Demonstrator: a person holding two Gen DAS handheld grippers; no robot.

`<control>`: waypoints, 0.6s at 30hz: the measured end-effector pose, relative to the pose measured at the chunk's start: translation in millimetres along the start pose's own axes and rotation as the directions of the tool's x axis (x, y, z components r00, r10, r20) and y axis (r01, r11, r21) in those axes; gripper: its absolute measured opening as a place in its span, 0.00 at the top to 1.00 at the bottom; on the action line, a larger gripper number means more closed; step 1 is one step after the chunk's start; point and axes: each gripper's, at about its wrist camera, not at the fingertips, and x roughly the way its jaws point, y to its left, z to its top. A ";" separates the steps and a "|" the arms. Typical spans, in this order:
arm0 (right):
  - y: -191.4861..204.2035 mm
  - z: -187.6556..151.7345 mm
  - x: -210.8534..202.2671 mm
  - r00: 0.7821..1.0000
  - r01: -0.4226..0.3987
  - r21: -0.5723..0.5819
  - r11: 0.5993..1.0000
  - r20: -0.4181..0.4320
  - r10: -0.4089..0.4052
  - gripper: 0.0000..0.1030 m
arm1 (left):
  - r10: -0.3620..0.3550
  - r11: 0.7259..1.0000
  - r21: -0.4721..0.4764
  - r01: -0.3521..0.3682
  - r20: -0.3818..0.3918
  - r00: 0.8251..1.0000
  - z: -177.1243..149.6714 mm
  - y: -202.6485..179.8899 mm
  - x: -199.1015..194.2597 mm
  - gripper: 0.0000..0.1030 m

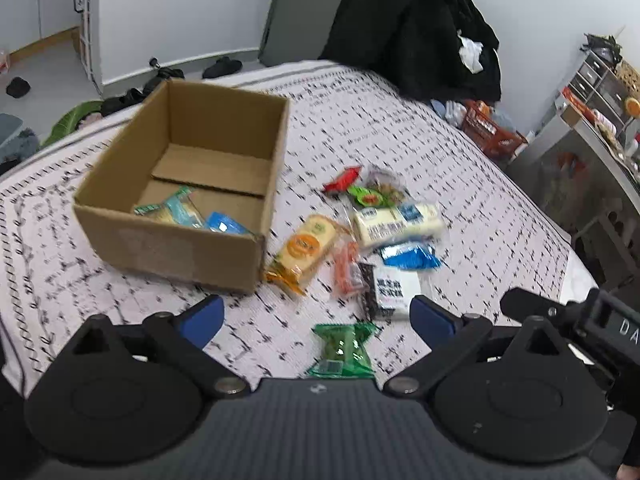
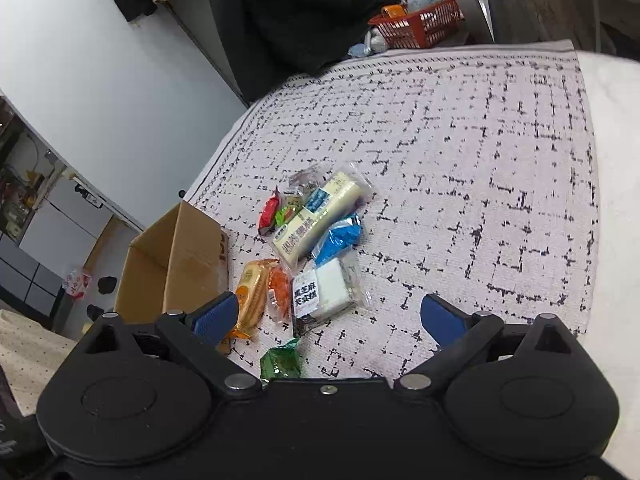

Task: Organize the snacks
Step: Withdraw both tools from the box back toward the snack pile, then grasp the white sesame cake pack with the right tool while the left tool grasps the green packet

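At the far left, the bed, under a white cover with black dashes, runs out to a striped edge, with floor and dark clutter beyond. A cardboard box sits open on the bed's left half. It holds two packets: a teal-and-yellow one and a blue one, both against the near wall; the rest of its floor is bare.

Just right of the box lies the loose pile, eight snacks on the cover:
- one orange-and-yellow cake packet, touching the box's near corner
- one small orange packet beside it
- one black-and-white packet with printed characters
- one blue packet
- one long pale packet with a blue label, overlapping its neighbours
- one red packet and one small green packet at the far end
- one clear packet behind those, too blurred to name

One green packet lies apart, nearest the left gripper, whose blue fingers stand wide and empty above open cover.

In the right wrist view, the cover right of the pile is bare out to the bed's far and right edges. The right gripper hovers with fingers wide, holding nothing. Beyond the far edge stands a red basket.
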 end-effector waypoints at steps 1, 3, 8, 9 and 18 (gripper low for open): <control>-1.2 0.1 2.1 1.000 -0.001 0.004 1.000 -0.004 0.001 0.05 | -0.001 1.000 0.003 0.001 -0.009 1.000 -1.6 -1.7 3.7 0.05; -2.4 0.4 5.9 1.000 -0.001 0.007 1.000 -0.009 0.001 0.05 | -0.002 1.000 0.008 0.003 -0.029 1.000 -5.0 -4.9 12.0 0.10; -5.8 2.6 17.5 1.000 0.004 0.011 1.000 -0.025 -0.003 0.06 | -0.016 1.000 0.003 0.016 -0.063 0.998 -12.4 -9.4 30.8 0.17; -6.5 3.1 20.5 1.000 0.004 0.012 1.000 -0.031 -0.004 0.06 | -0.018 1.000 0.002 0.018 -0.069 0.997 -13.4 -10.4 34.4 0.19; -6.8 4.7 43.5 0.997 0.001 -0.014 1.000 -0.076 -0.002 0.07 | -0.015 1.000 0.000 0.015 -0.129 0.992 -19.5 -14.6 67.8 0.35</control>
